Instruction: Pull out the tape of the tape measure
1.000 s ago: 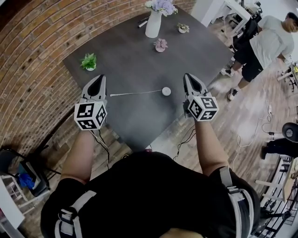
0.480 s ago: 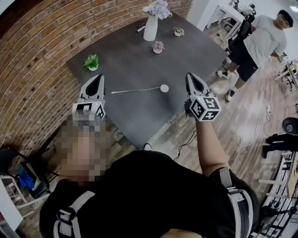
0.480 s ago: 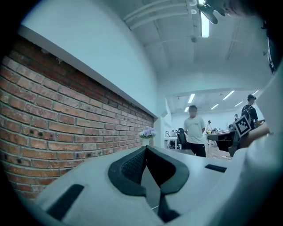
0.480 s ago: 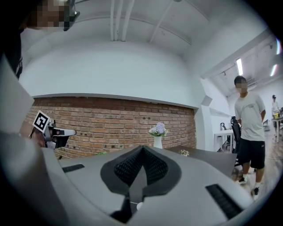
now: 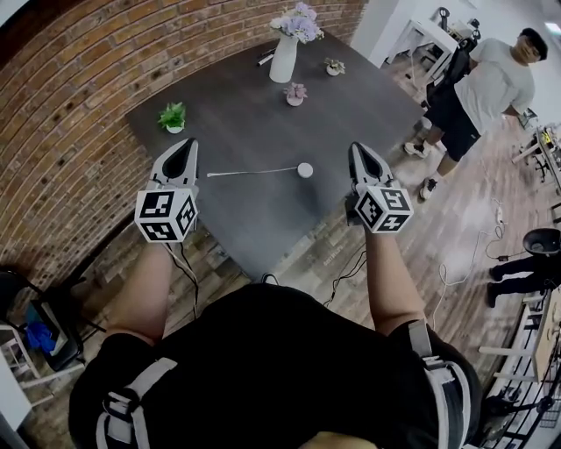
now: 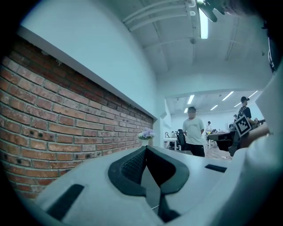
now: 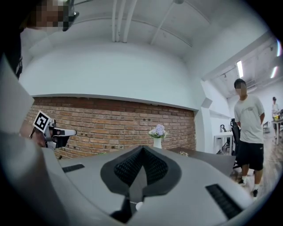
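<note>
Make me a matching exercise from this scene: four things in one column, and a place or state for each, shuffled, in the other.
1 white vase
2 green plant
3 tape measure
4 left tool

A shut, empty
B drawn out across the table
C holds purple flowers
D near the table's left corner, by the brick wall

Pairs: 1-C, 2-D, 3-B, 4-A

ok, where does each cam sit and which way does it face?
Head view: on the head, steeply down at the table and tape measure; shows torso, forearms, left claw, right claw.
Left gripper view: on the left claw, along its shut jaws beside the brick wall; right claw at right.
Right gripper view: on the right claw, along its shut jaws toward that wall; left claw at left.
Shared: both gripper views catch the vase and bystander.
</note>
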A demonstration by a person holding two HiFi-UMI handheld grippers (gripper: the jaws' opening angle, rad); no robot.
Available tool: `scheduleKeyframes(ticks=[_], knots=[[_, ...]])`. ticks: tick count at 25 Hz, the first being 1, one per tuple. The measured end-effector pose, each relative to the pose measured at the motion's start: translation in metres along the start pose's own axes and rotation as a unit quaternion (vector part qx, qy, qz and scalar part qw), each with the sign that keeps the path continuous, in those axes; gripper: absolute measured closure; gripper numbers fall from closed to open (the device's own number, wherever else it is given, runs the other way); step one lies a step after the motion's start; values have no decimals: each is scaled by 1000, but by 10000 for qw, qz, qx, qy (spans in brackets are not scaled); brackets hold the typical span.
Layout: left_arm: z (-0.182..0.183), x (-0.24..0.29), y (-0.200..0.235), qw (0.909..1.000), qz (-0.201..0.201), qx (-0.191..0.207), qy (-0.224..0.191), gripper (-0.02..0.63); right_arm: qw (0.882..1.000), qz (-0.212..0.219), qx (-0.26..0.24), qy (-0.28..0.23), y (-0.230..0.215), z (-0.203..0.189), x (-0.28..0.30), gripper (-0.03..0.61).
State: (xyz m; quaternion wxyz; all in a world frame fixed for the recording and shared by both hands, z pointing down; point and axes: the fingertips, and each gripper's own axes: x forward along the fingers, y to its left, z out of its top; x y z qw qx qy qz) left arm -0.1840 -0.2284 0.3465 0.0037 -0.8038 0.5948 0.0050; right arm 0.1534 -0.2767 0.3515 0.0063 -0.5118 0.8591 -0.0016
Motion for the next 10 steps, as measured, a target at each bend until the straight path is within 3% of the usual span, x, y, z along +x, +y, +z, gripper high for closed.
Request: scheduleKeyframes(ticks=[10], knots=[[-1,7,-4,10000,14,3,18,604,9999,101,18,-5,-5,-1,7,583]])
